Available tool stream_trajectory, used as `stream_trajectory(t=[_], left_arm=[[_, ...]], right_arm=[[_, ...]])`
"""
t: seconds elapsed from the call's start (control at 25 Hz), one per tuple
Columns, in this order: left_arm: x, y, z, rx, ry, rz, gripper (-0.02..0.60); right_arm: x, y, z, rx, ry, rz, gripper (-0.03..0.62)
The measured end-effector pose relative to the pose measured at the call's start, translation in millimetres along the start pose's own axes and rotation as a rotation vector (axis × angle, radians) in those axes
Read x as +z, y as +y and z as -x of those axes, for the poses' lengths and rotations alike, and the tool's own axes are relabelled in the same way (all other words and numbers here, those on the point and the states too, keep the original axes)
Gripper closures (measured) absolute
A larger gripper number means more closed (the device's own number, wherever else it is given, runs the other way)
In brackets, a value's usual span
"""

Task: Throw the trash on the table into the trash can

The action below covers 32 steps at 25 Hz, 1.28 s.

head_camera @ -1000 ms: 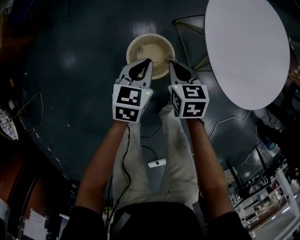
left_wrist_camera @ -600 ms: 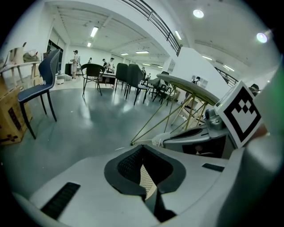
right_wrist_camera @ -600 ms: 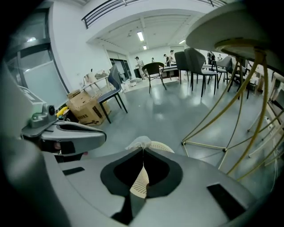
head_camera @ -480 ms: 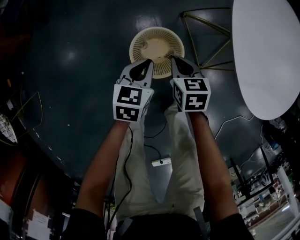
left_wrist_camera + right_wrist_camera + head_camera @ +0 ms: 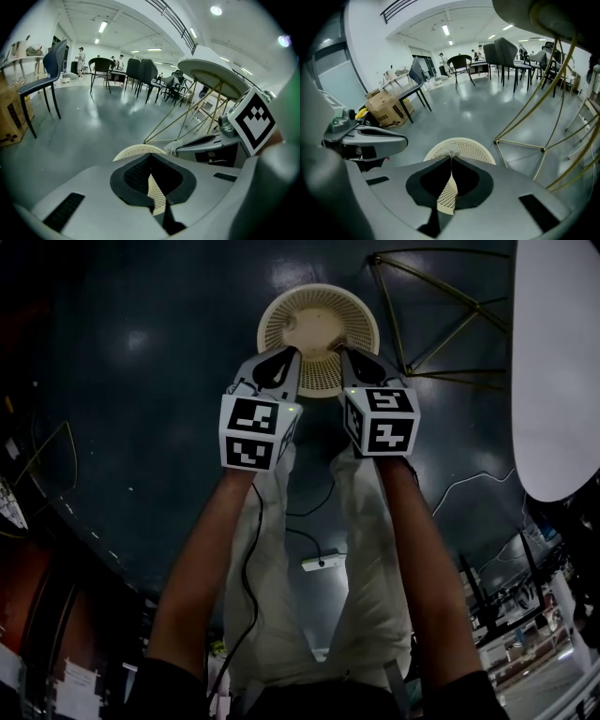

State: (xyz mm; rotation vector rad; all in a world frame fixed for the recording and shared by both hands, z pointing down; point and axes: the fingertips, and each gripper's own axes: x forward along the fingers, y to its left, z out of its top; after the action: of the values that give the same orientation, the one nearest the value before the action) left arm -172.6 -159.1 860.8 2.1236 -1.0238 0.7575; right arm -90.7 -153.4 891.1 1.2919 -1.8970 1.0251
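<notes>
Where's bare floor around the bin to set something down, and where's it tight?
Free: the dark floor left of the trash can, broad and bare. Tight: right of the can, the table's gold wire legs under the white tabletop. Near side: left gripper and right gripper at its rim.

This is a large open-plan work hall, something between an office and a lab. A polished grey floor (image 5: pixel 93 122) runs far back under white walls and a white ceiling with strip lights (image 5: pixel 102 26). Far off, dark chairs (image 5: pixel 140 75) stand in groups, and people (image 5: pixel 81 55) stand at the far left. A blue chair (image 5: pixel 47 75) stands near the left wall, and a cardboard box (image 5: pixel 386 110) sits on the floor under another chair. At the right is a round white counter (image 5: pixel 558 362) on thin gold wire legs (image 5: pixel 543 117). A power strip (image 5: pixel 321 563) lies on the floor.
</notes>
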Motion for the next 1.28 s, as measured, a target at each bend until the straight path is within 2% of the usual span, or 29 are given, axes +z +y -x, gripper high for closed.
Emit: stream_trajectory(t=[0.24, 0.28, 0.36, 0.64, 0.92, 1.28], left_arm=[[-23, 6, -10, -0.008, 0.024, -0.009, 0.566], [-26, 7, -11, -0.008, 0.028, -0.011, 0.566], [-30, 7, -11, -0.007, 0.032, -0.010, 0.566], [-25, 14, 0, 0.007, 0.021, -0.014, 0.566], [10, 4, 27, 0.007, 0.000, -0.028, 0.566], [54, -32, 88, -0.010, 0.008, 0.002, 0.566]], right_arm=[[-15, -1, -21, -0.009, 0.031, -0.017, 0.569], [-17, 0, -24, -0.007, 0.039, -0.014, 0.558], [-22, 2, -28, 0.011, 0.057, -0.014, 0.474], [-18, 9, -16, 0.017, 0.054, 0.005, 0.470], [14, 17, 22, 0.004, 0.014, 0.021, 0.554], [60, 39, 106, 0.034, -0.055, 0.015, 0.574]])
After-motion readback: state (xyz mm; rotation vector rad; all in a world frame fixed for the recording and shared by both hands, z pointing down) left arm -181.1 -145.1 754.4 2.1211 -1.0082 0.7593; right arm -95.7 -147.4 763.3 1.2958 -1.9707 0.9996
